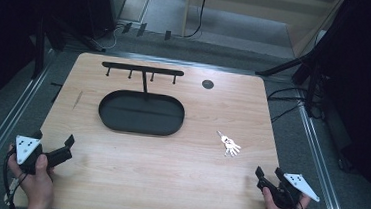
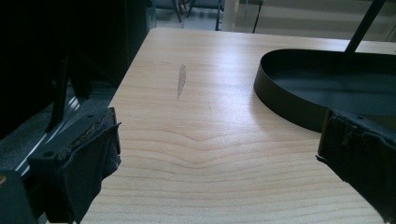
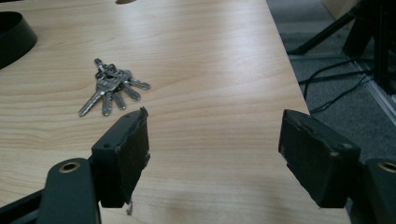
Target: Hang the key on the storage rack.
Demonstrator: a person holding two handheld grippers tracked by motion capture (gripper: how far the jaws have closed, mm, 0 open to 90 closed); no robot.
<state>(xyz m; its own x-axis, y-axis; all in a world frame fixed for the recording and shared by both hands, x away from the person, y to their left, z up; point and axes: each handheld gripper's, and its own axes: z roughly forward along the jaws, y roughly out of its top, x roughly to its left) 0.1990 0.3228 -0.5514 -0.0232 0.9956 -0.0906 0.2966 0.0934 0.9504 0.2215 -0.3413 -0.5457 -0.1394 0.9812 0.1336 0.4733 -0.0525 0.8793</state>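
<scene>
Right of centre in the high view, a bunch of keys (image 1: pixel 229 145) lies flat on the wooden bench (image 1: pixel 157 182), well apart from the black oval tray (image 1: pixel 141 113) and the hook rack (image 1: pixel 143 70) standing behind it. At lower right the right claw (image 1: pixel 269 172) sits near the bench's front edge with its jaws apart and nothing between them; the keys lie just ahead of it and toward upper left in the right gripper view (image 3: pixel 112 86). At lower left the left claw (image 1: pixel 52 141) also stands apart and empty, facing the tray's wall (image 2: pixel 289 105). The step in hand looks like picking up the keys. To do it well, I would bring the right claw low over the ring end where the keys bunch, straddle the thickest part, and close firmly, since flat fanned blades may slip or splay
</scene>
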